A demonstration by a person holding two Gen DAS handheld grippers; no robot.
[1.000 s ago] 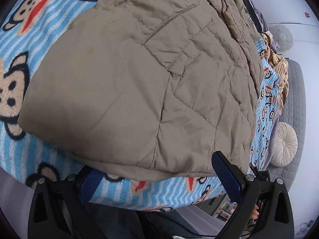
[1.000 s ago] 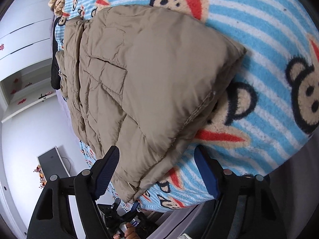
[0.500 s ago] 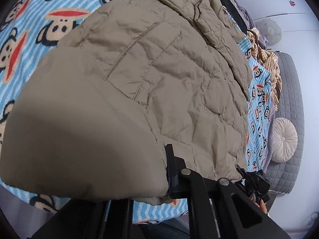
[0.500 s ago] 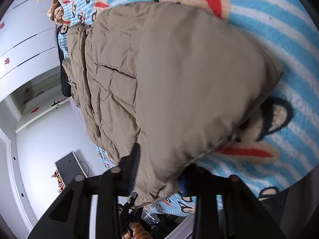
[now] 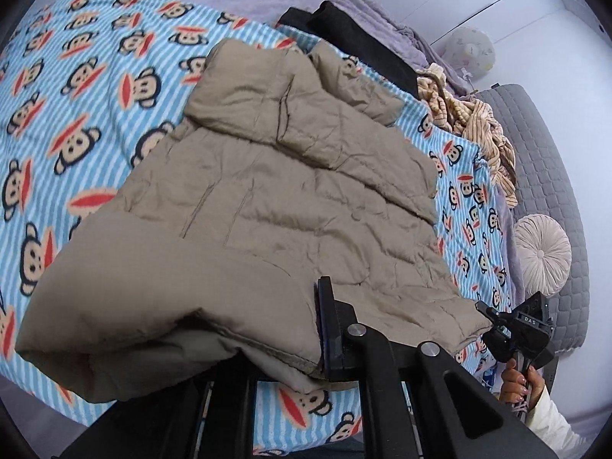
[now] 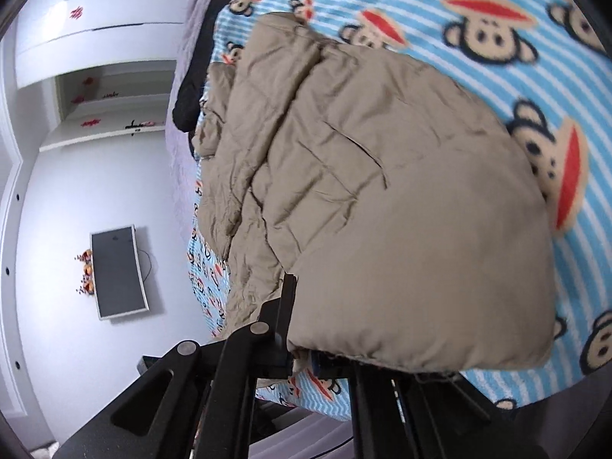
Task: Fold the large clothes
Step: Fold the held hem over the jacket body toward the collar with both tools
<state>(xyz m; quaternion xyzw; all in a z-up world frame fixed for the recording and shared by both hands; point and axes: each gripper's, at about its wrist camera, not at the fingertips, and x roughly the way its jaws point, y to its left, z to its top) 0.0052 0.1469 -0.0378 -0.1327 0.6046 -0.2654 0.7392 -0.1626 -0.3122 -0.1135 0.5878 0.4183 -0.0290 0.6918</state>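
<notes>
The big tan puffy jacket [image 5: 290, 199] lay on the monkey blanket [image 5: 76, 88] on the bed. Its near edge, the bottom hem, was lifted up off the blanket. The left gripper [image 5: 302, 348] pinched 1 corner of that hem, and the right gripper [image 6: 302, 359] pinched the other corner. Both were pressed tight on the cloth, with puffy fabric bulging out beside the fingers.

I think they held the 2 corners like this so the hem would stay straight. Then the bottom half could be carried over toward the collar to fold the jacket in half. A thick jacket is slippery and heavy, so a hold at both corners should keep it from sagging in the middle.

Some things were hard to see. The jacket covered 1 finger of each gripper, so only the other finger showed. The sleeves looked tucked in, but I could not tell how they lay under the folds. A dark garment [image 5: 352, 38] and a striped fuzzy cloth [image 5: 474, 122] sat at the far end of the bed, partly cut off. A round pillow [image 5: 543, 252] lay off to the side.
</notes>
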